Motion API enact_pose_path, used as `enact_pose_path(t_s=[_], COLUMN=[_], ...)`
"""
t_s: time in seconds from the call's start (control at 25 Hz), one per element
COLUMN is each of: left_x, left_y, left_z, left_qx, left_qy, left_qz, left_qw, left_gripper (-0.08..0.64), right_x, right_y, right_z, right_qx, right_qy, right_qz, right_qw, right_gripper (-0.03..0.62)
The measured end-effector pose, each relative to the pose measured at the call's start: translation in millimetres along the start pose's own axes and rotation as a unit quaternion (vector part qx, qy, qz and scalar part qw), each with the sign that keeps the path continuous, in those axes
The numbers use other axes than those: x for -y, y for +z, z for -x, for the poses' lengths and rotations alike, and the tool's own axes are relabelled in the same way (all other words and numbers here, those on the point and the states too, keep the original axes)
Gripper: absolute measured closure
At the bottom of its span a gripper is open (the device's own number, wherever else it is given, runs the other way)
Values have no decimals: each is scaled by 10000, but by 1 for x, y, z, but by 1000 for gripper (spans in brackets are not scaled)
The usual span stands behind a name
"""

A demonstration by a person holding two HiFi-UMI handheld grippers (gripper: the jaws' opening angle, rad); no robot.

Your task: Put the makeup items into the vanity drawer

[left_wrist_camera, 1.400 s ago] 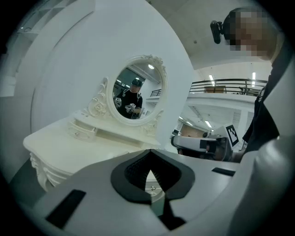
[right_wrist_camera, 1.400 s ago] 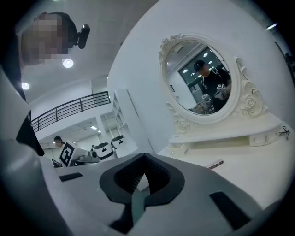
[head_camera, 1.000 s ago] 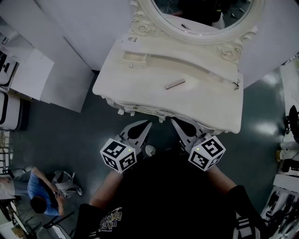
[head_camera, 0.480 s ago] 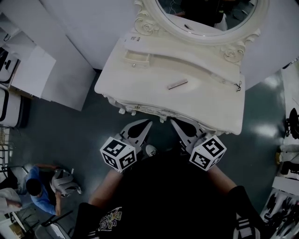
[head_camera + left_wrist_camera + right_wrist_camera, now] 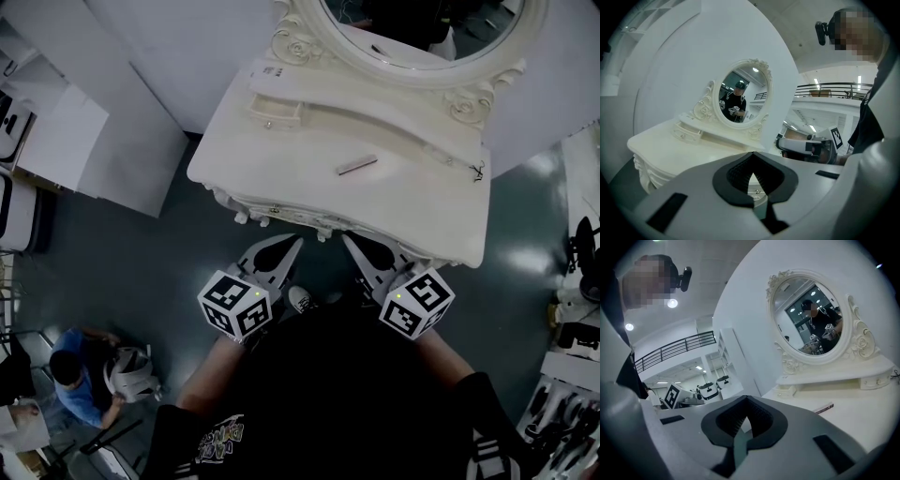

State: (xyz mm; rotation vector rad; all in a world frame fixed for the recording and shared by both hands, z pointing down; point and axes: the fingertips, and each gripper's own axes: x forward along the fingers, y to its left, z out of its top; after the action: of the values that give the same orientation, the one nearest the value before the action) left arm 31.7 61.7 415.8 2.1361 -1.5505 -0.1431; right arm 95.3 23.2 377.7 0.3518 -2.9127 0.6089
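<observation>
A cream vanity (image 5: 403, 202) with an oval mirror (image 5: 422, 37) stands in front of me. One slim silver-pink makeup stick (image 5: 356, 166) lies on its top, also visible as the stick (image 5: 824, 408) in the right gripper view. A small closed drawer (image 5: 275, 111) sits on the raised shelf at the left; it shows as the drawer (image 5: 686, 133) in the left gripper view. My left gripper (image 5: 295, 242) and right gripper (image 5: 345, 241) hover side by side just off the vanity's front edge, both shut and empty. Their tips meet at left gripper (image 5: 752, 153) and right gripper (image 5: 746, 398).
Knobs of the front drawers (image 5: 323, 234) line the vanity's carved front edge. A small dark item (image 5: 478, 171) lies at the top's right end. White cabinets (image 5: 56, 141) stand to the left, racks (image 5: 577, 281) to the right. A person (image 5: 80, 370) crouches on the floor lower left.
Both grippers stay almost still, shut, in front of the vanity. The view has shifted slightly. The crouching person at the lower left has moved.
</observation>
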Motion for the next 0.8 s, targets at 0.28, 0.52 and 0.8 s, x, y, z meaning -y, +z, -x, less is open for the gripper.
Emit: enact_pose_path(t_s=[0.28,0.52,0.8], left_x=[4,3,-3], left_y=[1,10,26], left_z=[-11,-27,-42], left_qx=[8,70,142], left_qy=[-131,-106,-106], left_qz=[72,15,-29], left_qw=[9999,9999,9998], left_gripper=[558,558,558], right_x=[13,37,71], right_y=[4,15,32], right_z=[8,9,-9], right_qx=[-15,-9,-56], right_qy=[-209,-296,-351], right_qz=[-8,39,195], right_qw=[9998,9996,9992], right_gripper=[565,565,565])
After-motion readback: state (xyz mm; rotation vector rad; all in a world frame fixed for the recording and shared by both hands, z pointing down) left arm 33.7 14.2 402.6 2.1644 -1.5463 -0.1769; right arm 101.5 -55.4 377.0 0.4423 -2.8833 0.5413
